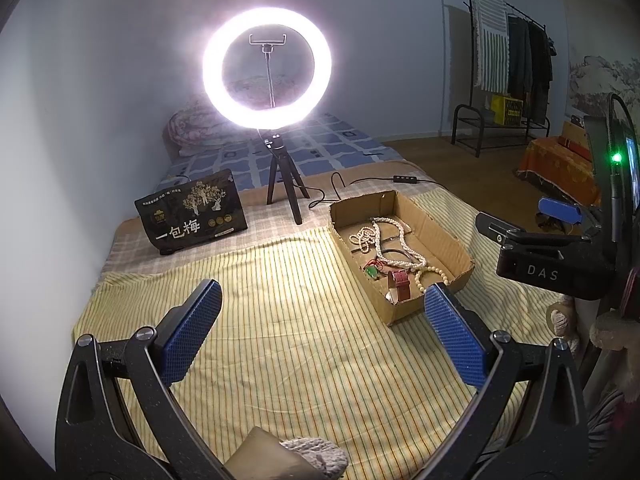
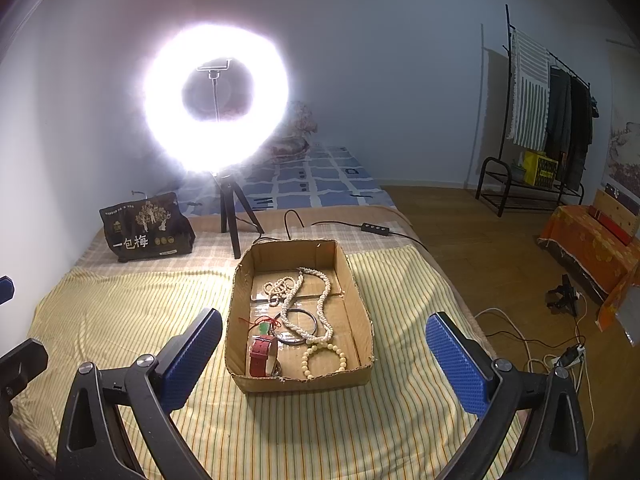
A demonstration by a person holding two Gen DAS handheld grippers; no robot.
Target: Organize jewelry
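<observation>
- I had both claws spread wide with nothing between them: my left claw (image 1: 322, 340) hung over bare striped cloth, my right claw (image 2: 324, 358) sat square in front of the shallow brown cardboard box (image 2: 362, 300).
- All the jewelry lay inside that box, on the yellow striped bedspread (image 2: 120, 312): a long white bead necklace (image 2: 320, 300) looped across a thin dark metal bangle (image 2: 298, 326), with a red leather-strap watch (image 2: 262, 356) and a cream bead bracelet (image 2: 324, 360) at the near wall.
- My worry: the necklace crossed the bangle, so lifting either could drag the other along, or haul the green pendant on its red cord (image 2: 264, 326) out with it.
- Beads are round and hard; I judged a pinch on one strand might slip or roll off the pads.
- The box looked light, and the bed gives; a push on its wall could have slid or tipped it.
- The right wrist view looked straight down into the box, showing the bangle whole and the cables on the wooden floor (image 2: 460, 232).
- The left wrist view caught the box (image 1: 436, 216) from the side, its near wall hiding part of the watch (image 1: 400, 284), but it alone showed the right claw (image 1: 524, 220) from outside, hovering beyond the box.
- The glaring white ring light on its black tripod (image 1: 267, 66) bloomed worse in the right view.
</observation>
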